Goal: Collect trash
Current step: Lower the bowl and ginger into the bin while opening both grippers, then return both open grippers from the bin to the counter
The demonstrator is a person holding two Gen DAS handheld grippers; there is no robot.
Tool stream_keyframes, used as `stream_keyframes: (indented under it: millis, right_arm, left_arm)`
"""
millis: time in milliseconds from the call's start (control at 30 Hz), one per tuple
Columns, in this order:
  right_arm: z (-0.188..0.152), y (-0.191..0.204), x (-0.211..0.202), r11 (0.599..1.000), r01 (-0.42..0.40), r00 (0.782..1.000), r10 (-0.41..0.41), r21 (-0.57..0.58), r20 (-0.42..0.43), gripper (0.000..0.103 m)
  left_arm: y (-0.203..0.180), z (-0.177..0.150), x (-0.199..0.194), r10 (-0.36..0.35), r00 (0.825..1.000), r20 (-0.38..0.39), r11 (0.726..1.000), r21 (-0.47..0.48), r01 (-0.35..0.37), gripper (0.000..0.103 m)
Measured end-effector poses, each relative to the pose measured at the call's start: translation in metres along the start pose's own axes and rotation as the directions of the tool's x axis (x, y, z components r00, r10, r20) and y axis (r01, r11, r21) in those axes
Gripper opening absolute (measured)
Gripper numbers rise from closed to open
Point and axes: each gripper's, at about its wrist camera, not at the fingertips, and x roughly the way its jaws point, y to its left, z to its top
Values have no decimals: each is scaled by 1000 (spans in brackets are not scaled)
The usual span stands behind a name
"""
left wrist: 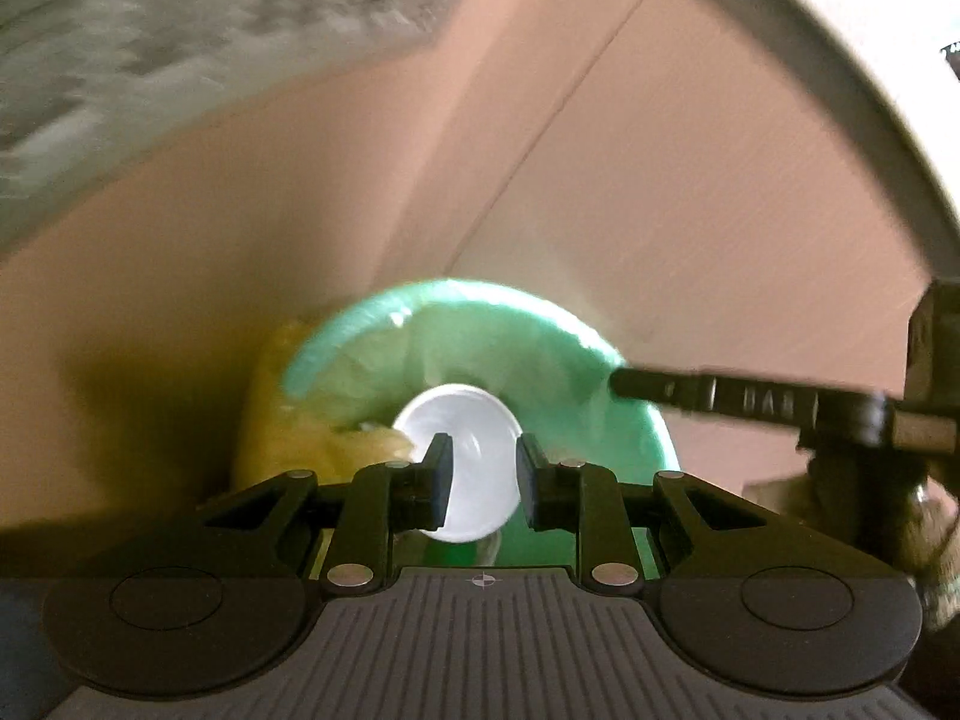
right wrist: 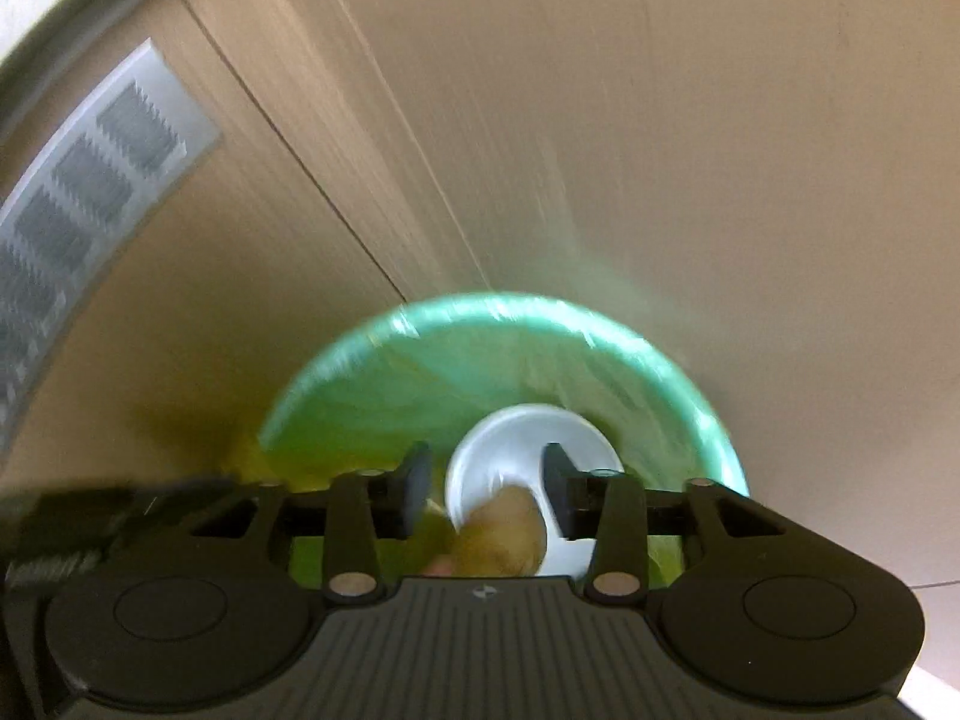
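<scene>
A round bin lined with a green bag (left wrist: 540, 324) stands on the tan floor below both grippers; it also shows in the right wrist view (right wrist: 372, 372). A white paper cup (left wrist: 474, 420) lies inside it, seen through my left gripper (left wrist: 482, 474), whose fingers are open and apart from the cup. In the right wrist view the white cup (right wrist: 510, 438) lies in the bin with a brownish crumpled scrap (right wrist: 504, 534) beside it. My right gripper (right wrist: 486, 489) is open above them. The right gripper's finger (left wrist: 690, 387) shows at the right in the left view. Both views are blurred.
A yellow bag or liner (left wrist: 282, 420) bulges at the bin's left side. Tan floor tiles (left wrist: 660, 180) surround the bin. A grey carpet (left wrist: 120, 30) lies upper left. A white floor vent (right wrist: 78, 192) is at left in the right wrist view.
</scene>
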Motion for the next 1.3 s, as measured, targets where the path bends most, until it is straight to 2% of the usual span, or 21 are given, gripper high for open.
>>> stream_keyframes:
  millis: [200, 467, 667, 800, 867, 933, 1000, 1067, 1133, 1233, 1300]
  right_arm:
    - [8, 16, -32, 994, 88, 994, -83, -58, 76, 60]
    - [-14, 20, -64, 980, 181, 982, -175, -87, 70, 61]
    - [-16, 46, -95, 960, 227, 968, -204, -161, 147, 64]
    - [-6, 68, -121, 950, 228, 957, -178, -213, 231, 67]
    - [4, 86, -141, 944, 210, 950, -137, -253, 279, 68]
    - [12, 107, -161, 934, 190, 940, -85, -303, 329, 72]
    - [22, 129, -178, 918, 177, 925, -31, -354, 380, 75]
    - [34, 152, -187, 906, 163, 906, 19, -391, 422, 78]
    - [52, 171, -192, 905, 140, 891, 62, -402, 449, 79]
    - [86, 194, -193, 919, 76, 887, 114, -386, 447, 79]
    - [105, 206, -194, 925, 23, 889, 154, -379, 431, 79]
  left_arm:
    - [4, -9, -33, -4, 998, 61, 1000, -5, 4, 26]
    - [-1, -18, -59, -43, 993, 109, 999, 16, 42, 26]
    - [-15, -4, -99, -93, 979, 180, 995, 49, 86, 26]
    - [-23, 14, -155, -151, 952, 265, 987, 98, 129, 26]
    - [-25, 23, -186, -155, 936, 317, 985, 116, 124, 26]
    - [-23, 34, -219, -147, 910, 387, 986, 129, 104, 26]
    - [-22, 45, -249, -122, 880, 459, 988, 138, 65, 26]
    - [-22, 53, -271, -96, 859, 504, 990, 134, 32, 26]
    - [-19, 60, -286, -58, 849, 525, 994, 107, 1, 26]
    - [-14, 67, -298, 24, 847, 532, 999, 14, -37, 26]
    - [-4, 67, -308, 69, 828, 557, 998, -40, -56, 26]
